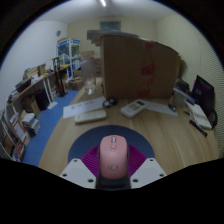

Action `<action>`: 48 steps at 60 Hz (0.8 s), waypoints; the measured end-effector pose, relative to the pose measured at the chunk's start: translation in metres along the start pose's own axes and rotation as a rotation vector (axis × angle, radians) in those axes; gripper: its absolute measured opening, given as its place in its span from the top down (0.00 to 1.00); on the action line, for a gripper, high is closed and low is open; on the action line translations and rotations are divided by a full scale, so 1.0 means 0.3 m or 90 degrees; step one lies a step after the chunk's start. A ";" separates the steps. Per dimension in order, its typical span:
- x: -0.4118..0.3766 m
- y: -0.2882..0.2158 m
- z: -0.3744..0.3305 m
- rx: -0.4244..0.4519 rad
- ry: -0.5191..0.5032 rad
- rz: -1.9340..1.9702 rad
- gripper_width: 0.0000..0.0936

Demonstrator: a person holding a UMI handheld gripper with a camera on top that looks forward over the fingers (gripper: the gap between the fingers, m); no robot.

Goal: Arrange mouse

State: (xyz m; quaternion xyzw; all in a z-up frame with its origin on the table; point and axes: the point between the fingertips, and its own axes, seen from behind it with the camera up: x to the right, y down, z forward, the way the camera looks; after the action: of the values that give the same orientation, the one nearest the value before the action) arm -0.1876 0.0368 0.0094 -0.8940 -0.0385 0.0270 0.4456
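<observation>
A pink computer mouse [113,157] lies lengthwise between my fingers, its nose pointing away from me. My gripper [113,170] is shut on it, with the magenta pads [92,158] pressed against both of its sides. The white fingers [76,172] show at either side below. Under and around the mouse lies a dark blue round mat [112,133] on the wooden table [160,135]. I cannot tell whether the mouse rests on the mat or hangs just above it.
A white keyboard [88,110] and a white device [133,105] lie beyond the mat. A large cardboard box [135,62] stands behind them. A dark monitor [205,95] is at the right, and cluttered shelves [28,100] line the left.
</observation>
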 end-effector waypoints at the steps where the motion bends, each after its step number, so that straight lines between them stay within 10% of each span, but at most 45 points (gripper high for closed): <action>1: 0.009 0.020 0.000 -0.007 0.004 0.000 0.65; 18: 0.005 0.074 0.034 -0.066 0.008 -0.006 0.42; 24: -0.018 0.054 -0.045 -0.086 -0.038 0.045 0.09; 48: 0.450 -0.027 -0.817 -0.024 -0.043 0.086 0.10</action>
State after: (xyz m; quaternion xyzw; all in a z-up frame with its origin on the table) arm -0.0332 -0.1406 0.1613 -0.9012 0.0063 0.0868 0.4246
